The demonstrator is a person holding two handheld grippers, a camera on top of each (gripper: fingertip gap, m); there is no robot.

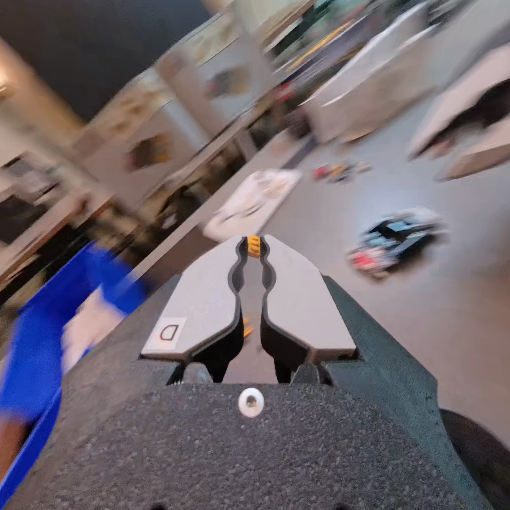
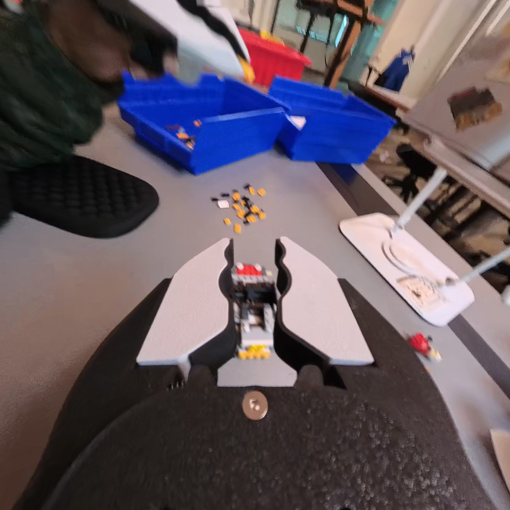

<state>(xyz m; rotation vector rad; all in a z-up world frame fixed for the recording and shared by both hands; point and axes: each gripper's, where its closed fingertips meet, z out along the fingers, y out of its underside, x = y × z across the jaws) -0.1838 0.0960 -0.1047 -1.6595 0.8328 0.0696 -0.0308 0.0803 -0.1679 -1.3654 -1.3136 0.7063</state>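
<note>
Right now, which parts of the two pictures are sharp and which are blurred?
Left wrist view: heavy motion blur smears the shelves, the blue bin and the toy car; only the claw and its small orange brick are crisp. Right wrist view: milder blur; the bricks are readable, the toy car soft, edges bent by the wide lens.

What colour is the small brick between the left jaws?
Yellow-orange brick; the left wrist view shows it best.
</note>
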